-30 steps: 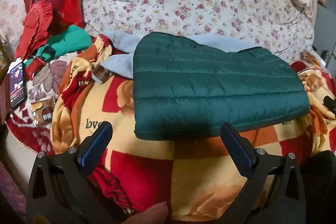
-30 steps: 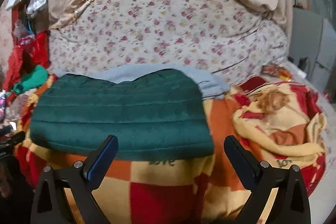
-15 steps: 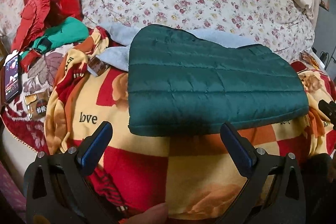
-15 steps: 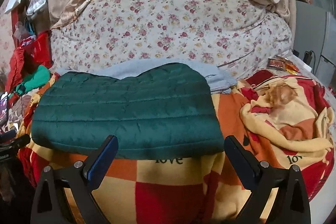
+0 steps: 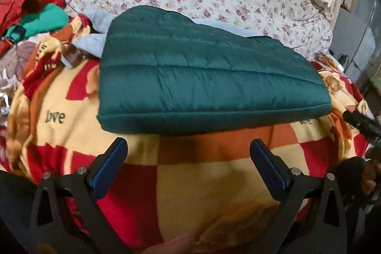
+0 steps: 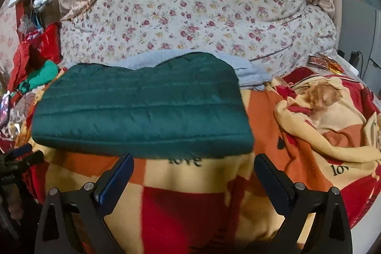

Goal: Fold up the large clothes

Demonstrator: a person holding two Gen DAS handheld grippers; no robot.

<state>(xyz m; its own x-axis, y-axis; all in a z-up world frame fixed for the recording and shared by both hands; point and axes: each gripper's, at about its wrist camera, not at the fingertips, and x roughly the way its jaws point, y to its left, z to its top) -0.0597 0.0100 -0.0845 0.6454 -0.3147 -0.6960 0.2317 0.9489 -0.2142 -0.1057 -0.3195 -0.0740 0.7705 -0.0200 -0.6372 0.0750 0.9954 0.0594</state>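
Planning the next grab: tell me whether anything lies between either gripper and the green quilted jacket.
Nothing visible does. Only bare checked blanket separates the open left gripper and open right gripper from the near edge of the green quilted jacket.

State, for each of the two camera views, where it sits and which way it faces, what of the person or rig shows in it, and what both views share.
Left wrist: on the left gripper, open, facing the green quilted jacket from its left end; a fingertip shows below.
Right wrist: on the right gripper, open, facing the jacket's right end.
Shared: the jacket, the checked blanket, the floral bedding.
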